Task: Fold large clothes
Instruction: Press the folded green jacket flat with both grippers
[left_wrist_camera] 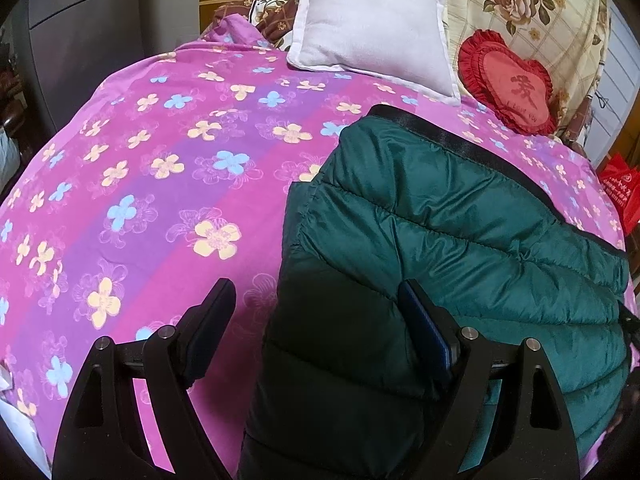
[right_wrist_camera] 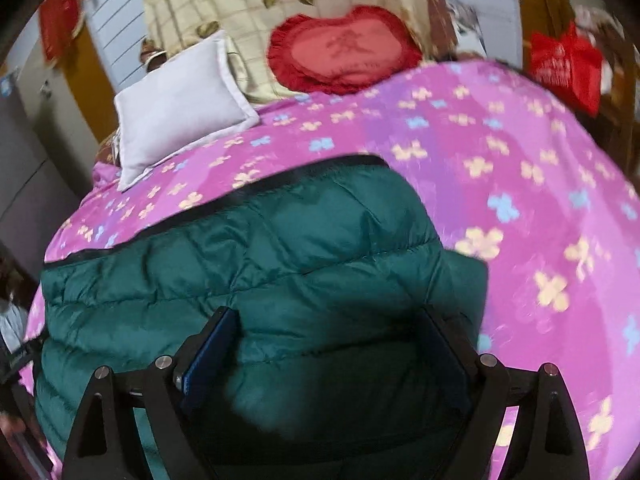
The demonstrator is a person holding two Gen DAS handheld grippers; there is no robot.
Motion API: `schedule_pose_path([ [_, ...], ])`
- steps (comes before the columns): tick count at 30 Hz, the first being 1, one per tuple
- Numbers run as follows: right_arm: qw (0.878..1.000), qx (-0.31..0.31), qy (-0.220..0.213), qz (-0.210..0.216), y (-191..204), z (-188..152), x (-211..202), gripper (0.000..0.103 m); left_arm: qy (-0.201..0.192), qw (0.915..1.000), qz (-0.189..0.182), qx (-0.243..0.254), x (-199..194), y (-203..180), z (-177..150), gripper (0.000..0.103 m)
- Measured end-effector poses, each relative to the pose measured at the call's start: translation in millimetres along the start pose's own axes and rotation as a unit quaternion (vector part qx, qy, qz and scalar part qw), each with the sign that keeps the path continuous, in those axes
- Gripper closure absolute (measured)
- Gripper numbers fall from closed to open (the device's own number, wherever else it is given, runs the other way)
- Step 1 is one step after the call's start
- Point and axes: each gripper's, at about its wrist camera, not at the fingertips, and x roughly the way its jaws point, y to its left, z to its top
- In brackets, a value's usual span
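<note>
place: home bedroom | evidence: bed with floral sheet (left_wrist_camera: pixel 160 184), pillow (left_wrist_camera: pixel 372 28), heart cushion (left_wrist_camera: pixel 510 88)

The near end of the green jacket (left_wrist_camera: pixel 460 240) is cut off by the lower edge of the left wrist view and partly hidden behind the gripper fingers (left_wrist_camera: pixel 424 320). The right wrist view is smeared throughout; the character on the red cushion (right_wrist_camera: pixel 344 50) can perhaps be made out, not read.
</note>
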Motion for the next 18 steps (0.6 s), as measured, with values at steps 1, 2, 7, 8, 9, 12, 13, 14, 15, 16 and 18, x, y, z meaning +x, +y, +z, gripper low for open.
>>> schedule_pose_path([
  [1, 1.0, 0.006, -0.001, 0.003, -1, 0, 2, 0.014, 0.001, 1.0, -0.001, -0.001, 0, 0, 0, 0.019],
  [2, 1.0, 0.007, -0.003, 0.003, -1, -1, 4, 0.014, 0.001, 1.0, -0.001, -0.001, 0, 0, 0, 0.019],
  [7, 1.0, 0.002, -0.014, -0.004, 4, -8, -7, 0.014, 0.003, 1.0, -0.002, -0.003, 0, 0, 1, 0.018],
  [8, 1.0, 0.007, -0.016, -0.003, 2, -7, -10, 0.014, 0.004, 1.0, -0.003, -0.003, 1, 0, 1, 0.018],
  [9, 1.0, 0.015, -0.021, 0.0, 1, -9, -17, 0.014, 0.004, 1.0, -0.003, -0.004, 0, 0, 1, 0.018],
  [12, 0.999, 0.022, -0.044, 0.016, 4, -14, -41, 0.01, 0.0, 1.0, -0.001, -0.002, -1, 1, 0, 0.018],
  [13, 0.999, 0.015, -0.047, 0.018, 7, -17, -49, 0.009, -0.002, 1.0, 0.002, -0.002, -2, 1, 0, 0.018],
  [14, 0.999, 0.009, -0.047, 0.018, 9, -19, -54, 0.008, -0.004, 1.0, 0.004, -0.001, -4, 1, -1, 0.018],
  [15, 0.999, -0.004, -0.045, 0.017, 13, -23, -59, 0.008, -0.007, 1.0, 0.005, -0.002, -6, 1, -2, 0.019],
  [16, 0.999, -0.014, -0.042, 0.016, 16, -26, -62, 0.008, -0.009, 0.9999, 0.006, -0.002, -8, 0, -3, 0.019],
  [18, 0.999, -0.026, -0.041, 0.015, 19, -32, -70, 0.008, -0.014, 0.9999, 0.005, 0.001, -15, -1, -6, 0.019],
])
